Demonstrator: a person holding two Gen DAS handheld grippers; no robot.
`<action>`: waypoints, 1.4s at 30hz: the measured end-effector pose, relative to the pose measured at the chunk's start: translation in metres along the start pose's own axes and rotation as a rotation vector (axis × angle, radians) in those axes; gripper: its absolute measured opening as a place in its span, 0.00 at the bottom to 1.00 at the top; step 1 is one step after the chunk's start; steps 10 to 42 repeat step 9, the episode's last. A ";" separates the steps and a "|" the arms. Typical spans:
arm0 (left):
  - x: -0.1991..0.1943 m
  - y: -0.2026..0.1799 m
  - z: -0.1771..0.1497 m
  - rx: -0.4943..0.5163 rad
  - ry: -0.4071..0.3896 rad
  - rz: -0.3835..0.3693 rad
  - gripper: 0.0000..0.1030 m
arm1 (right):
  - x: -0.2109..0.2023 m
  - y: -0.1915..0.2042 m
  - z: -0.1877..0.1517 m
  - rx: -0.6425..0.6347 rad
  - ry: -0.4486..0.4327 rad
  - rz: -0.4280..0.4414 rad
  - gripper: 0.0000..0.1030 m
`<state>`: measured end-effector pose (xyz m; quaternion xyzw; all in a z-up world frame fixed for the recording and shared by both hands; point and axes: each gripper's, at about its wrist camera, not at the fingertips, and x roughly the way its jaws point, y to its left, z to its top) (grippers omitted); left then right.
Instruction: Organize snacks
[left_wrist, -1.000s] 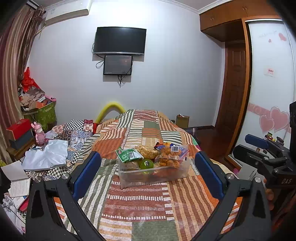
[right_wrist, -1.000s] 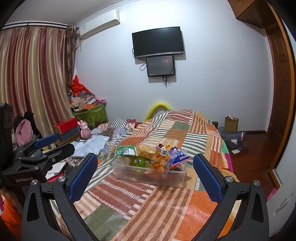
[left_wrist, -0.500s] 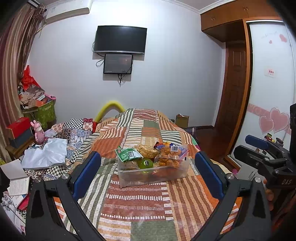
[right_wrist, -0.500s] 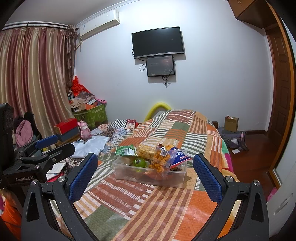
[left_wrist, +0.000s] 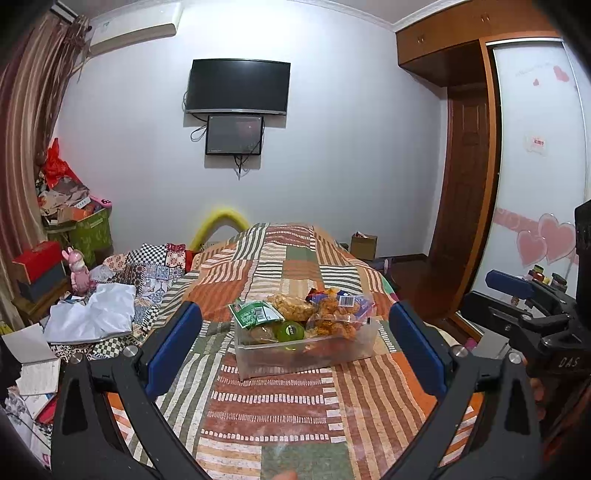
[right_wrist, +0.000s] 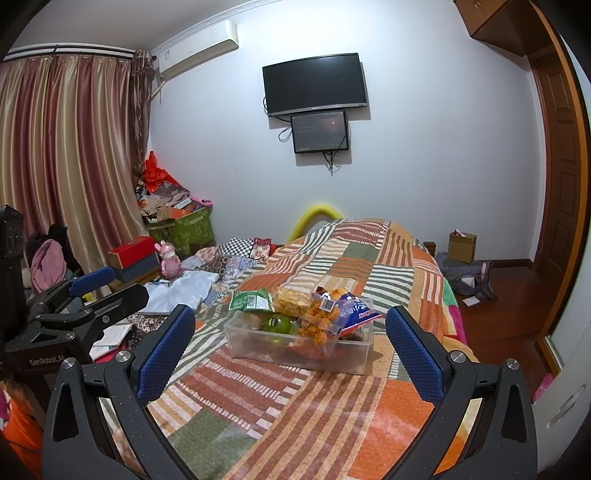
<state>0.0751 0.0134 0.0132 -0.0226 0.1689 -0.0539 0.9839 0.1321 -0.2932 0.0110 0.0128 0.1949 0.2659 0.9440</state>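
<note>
A clear plastic bin (left_wrist: 306, 347) (right_wrist: 295, 349) sits on the patchwork bed, filled with snack bags: a green packet (left_wrist: 253, 314) (right_wrist: 251, 301), a round green snack (left_wrist: 290, 330) (right_wrist: 277, 324), orange fried snacks (left_wrist: 334, 319) (right_wrist: 319, 319) and a blue packet (right_wrist: 356, 314). My left gripper (left_wrist: 295, 347) is open and empty, held back from the bin. My right gripper (right_wrist: 290, 345) is also open and empty, at about the same distance. Each gripper shows at the edge of the other's view.
The patchwork bedspread (left_wrist: 280, 413) covers the bed. Clothes, papers and boxes (left_wrist: 85, 314) lie heaped at the left. A wardrobe and door (left_wrist: 465, 184) stand at the right. A TV (left_wrist: 236, 86) hangs on the far wall.
Both views have shifted only slightly; the grippers stay open and the bin has not moved.
</note>
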 end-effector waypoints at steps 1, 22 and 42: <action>0.000 0.000 0.000 0.002 -0.001 -0.003 1.00 | 0.000 0.000 0.001 0.000 0.000 -0.001 1.00; 0.002 0.001 0.001 -0.011 0.011 -0.012 1.00 | -0.001 0.001 0.002 0.000 0.000 -0.001 1.00; 0.002 0.001 0.001 -0.011 0.011 -0.012 1.00 | -0.001 0.001 0.002 0.000 0.000 -0.001 1.00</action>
